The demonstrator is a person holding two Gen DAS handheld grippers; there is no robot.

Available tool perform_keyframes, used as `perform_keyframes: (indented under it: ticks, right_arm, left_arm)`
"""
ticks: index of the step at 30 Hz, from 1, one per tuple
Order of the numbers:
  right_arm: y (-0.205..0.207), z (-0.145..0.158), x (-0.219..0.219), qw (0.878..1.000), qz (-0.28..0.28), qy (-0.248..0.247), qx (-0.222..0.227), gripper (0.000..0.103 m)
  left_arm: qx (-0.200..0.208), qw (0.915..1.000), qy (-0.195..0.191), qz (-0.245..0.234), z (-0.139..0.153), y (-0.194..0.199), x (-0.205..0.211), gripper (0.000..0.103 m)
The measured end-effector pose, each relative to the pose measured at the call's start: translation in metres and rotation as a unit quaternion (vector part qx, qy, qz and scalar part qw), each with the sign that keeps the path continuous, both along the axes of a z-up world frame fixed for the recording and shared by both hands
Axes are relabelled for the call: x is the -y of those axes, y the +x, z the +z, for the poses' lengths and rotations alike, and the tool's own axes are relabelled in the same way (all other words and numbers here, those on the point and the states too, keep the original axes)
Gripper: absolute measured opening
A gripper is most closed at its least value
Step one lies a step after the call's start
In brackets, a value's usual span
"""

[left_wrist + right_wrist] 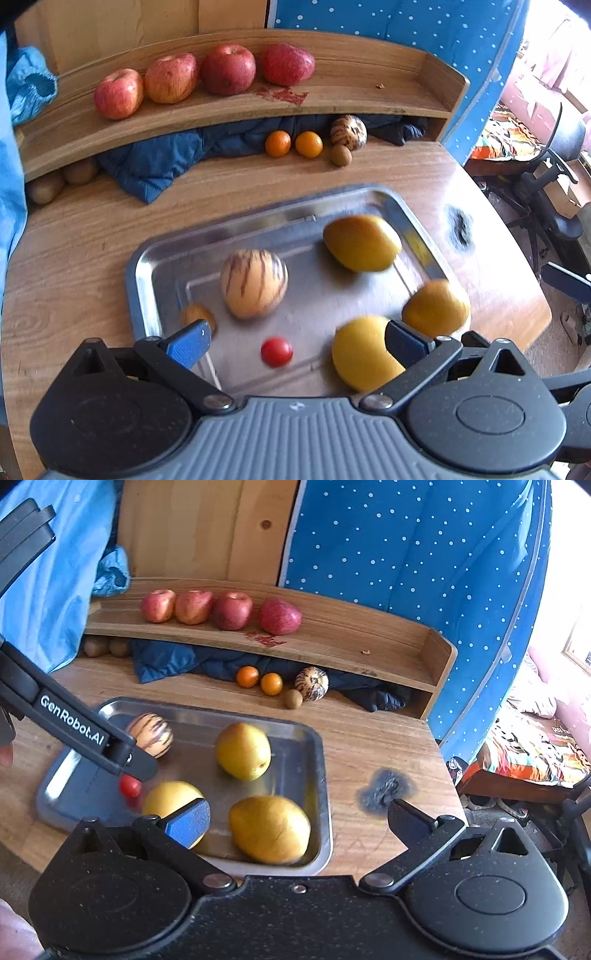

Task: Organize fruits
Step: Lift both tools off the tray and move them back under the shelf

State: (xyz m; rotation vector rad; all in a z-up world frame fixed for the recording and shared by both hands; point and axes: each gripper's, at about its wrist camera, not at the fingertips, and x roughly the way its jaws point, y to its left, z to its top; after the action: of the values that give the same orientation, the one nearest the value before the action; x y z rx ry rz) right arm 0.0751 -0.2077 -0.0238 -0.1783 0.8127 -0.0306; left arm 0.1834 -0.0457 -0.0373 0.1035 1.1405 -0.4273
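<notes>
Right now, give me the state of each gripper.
Left gripper: open, holding nothing, fingers spread over the steel tray above the cherry tomato.
Right gripper: open, holding nothing.

The left claw [297, 341] has a ribbed grey housing, black speckled round side covers and black link arms fastened with silver screws. Its fingers [188, 345] carry blue textured pads. The right claw [297, 818] is all black with matching blue-padded fingers [189, 821]; white "GenRobot.AI" lettering marks the left unit's arm.
</notes>
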Motion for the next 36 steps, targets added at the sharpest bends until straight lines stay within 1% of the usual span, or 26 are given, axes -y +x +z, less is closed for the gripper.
perform_keyframes:
  ticks: [6, 11, 16, 23, 29, 32, 36]
  right_arm:
    - [0.033, -0.008, 0.012, 1.000, -0.002, -0.001, -0.004, 0.102]
    - [0.060, -0.020, 0.018, 1.000, -0.003, 0.004, -0.012, 0.102]
    - [0.087, -0.028, 0.022, 1.000, -0.001, 0.006, -0.012, 0.102]
    - [0.132, -0.041, 0.038, 0.999, -0.009, 0.017, -0.033, 0.102]
    - [0.165, -0.054, 0.047, 0.998, -0.005, 0.034, -0.057, 0.102]
    - [0.180, -0.057, 0.048, 0.998, 0.000, 0.035, -0.059, 0.099]
    - [0.198, -0.062, 0.047, 0.998, 0.003, 0.036, -0.060, 0.093]
  left_arm:
    - [-0.001, 0.9999, -0.001, 0.015, -0.003, 0.038, 0.009, 0.102]
    - [-0.001, 0.9995, 0.000, 0.030, -0.009, 0.074, 0.013, 0.102]
    - [0.026, 0.9983, -0.005, 0.053, -0.014, 0.106, 0.015, 0.102]
    - [0.030, 0.9973, -0.014, 0.065, -0.031, 0.151, 0.025, 0.102]
    - [0.022, 0.9981, -0.015, 0.056, -0.051, 0.177, 0.037, 0.102]
    - [0.024, 0.9982, -0.019, 0.052, -0.057, 0.183, 0.040, 0.102]
    - [0.036, 0.9977, -0.028, 0.050, -0.064, 0.188, 0.044, 0.102]
